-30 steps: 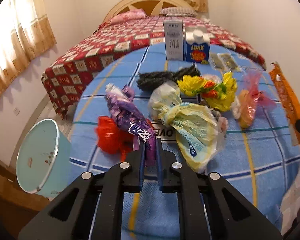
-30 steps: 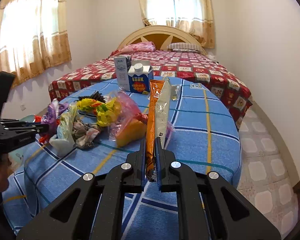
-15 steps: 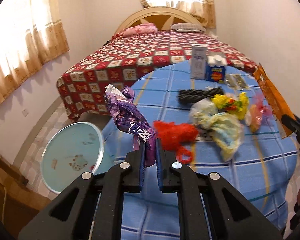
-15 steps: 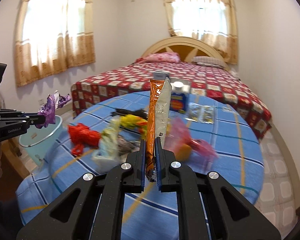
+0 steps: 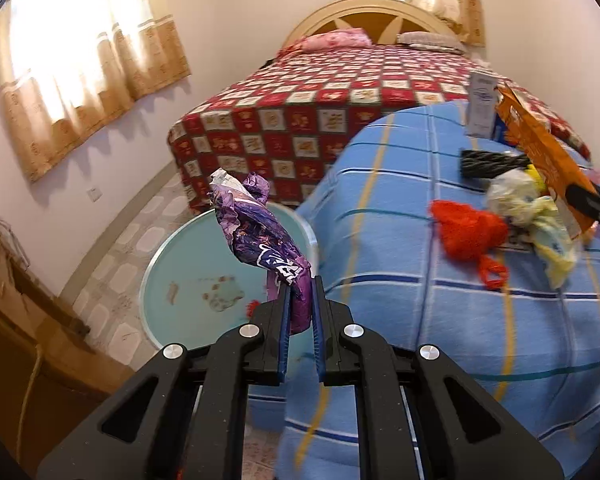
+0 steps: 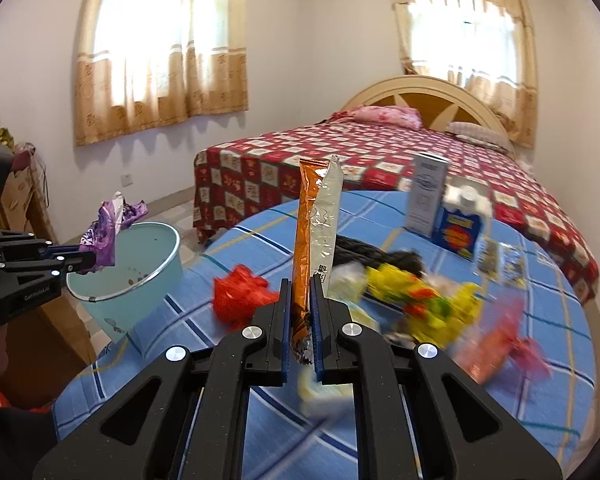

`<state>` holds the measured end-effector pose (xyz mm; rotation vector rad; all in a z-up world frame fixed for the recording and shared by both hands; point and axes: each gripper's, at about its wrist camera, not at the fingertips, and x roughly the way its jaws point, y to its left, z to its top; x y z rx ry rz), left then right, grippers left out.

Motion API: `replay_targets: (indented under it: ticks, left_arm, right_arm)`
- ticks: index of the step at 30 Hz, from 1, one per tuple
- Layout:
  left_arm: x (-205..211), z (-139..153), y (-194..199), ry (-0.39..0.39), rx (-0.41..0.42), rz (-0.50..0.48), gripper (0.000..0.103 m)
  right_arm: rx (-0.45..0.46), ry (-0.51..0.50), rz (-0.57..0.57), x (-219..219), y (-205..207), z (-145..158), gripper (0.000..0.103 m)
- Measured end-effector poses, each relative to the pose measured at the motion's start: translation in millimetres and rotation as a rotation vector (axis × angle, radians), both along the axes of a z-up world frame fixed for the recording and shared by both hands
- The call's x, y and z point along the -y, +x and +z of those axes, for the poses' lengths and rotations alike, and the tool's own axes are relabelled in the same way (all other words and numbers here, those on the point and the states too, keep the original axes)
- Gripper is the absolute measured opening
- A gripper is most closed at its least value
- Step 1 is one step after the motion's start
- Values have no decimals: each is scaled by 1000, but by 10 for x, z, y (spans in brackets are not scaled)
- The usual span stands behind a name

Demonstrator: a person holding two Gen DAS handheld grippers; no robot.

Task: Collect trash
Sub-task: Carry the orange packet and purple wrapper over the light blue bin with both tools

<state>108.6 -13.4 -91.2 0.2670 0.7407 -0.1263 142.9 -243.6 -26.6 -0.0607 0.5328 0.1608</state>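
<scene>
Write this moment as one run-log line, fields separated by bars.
left claw: shut on purple wrapper, above light blue bin | right claw: shut on orange wrapper, above table | red bag: on table

My left gripper point(image 5: 300, 300), lower centre of its frame, has its jaws clamped together and angled downward. My right gripper point(image 6: 300, 300), likewise clamped, sits lower centre of its frame.

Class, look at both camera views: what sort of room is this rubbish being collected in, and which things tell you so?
Most likely a home bedroom. A bed with a red patchwork cover, pillows and a curved headboard fills the back, curtained windows light the walls, and a blue-clothed table carries the litter.
</scene>
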Motion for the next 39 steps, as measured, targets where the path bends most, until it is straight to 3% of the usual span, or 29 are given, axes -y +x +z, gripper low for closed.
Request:
replay_targets:
  ticks: [22, 39]
  left_arm:
    - [-803, -187, 310, 23, -55, 156, 10]
    - [-985, -213, 414, 17, -62, 210, 10]
  right_arm:
    - [-62, -130, 204, -1092, 726, -74, 10]
    - [-89, -177, 280, -1509, 955, -207, 10]
